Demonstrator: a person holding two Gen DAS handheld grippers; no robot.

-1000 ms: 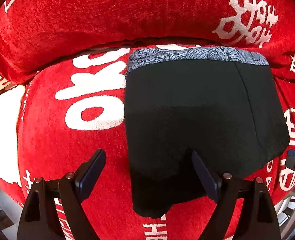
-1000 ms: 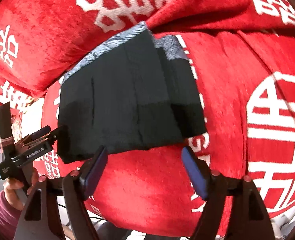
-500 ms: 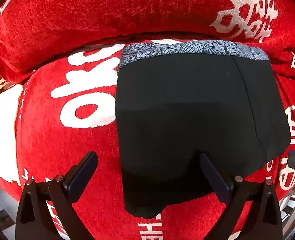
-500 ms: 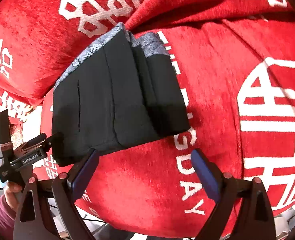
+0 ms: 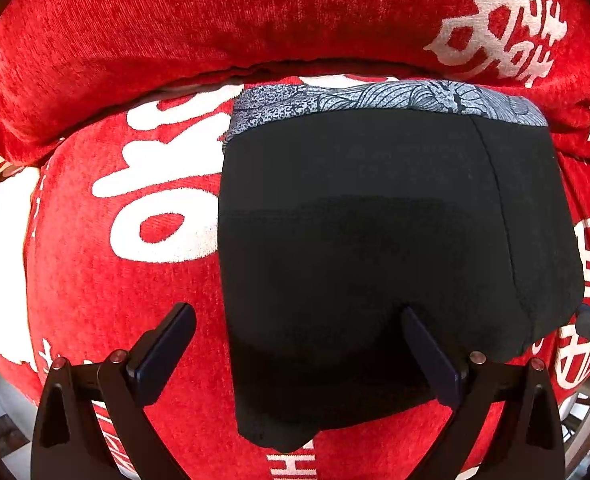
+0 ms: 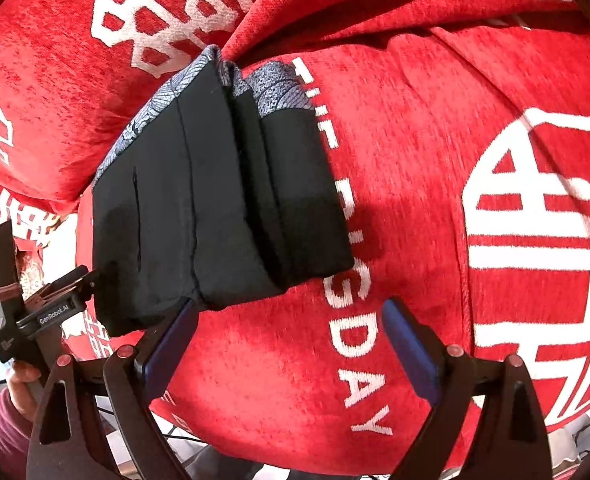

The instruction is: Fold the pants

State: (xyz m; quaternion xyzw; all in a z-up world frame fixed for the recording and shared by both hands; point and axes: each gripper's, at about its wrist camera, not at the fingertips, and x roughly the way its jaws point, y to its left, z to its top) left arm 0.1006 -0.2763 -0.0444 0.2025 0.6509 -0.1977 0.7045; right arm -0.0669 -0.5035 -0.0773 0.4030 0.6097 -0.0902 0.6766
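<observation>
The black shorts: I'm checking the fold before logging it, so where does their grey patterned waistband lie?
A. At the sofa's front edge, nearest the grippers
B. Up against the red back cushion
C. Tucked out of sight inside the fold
B: in the left wrist view the grey patterned waistband runs along the far edge of the black shorts, right below the red back cushion.

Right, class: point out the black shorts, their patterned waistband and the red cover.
black shorts [image 5: 375, 240]: left wrist view, middle of fabric.
patterned waistband [image 5: 375, 98]: left wrist view, mid-band.
red cover [image 6: 415, 140]: right wrist view, bare seat area.
</observation>
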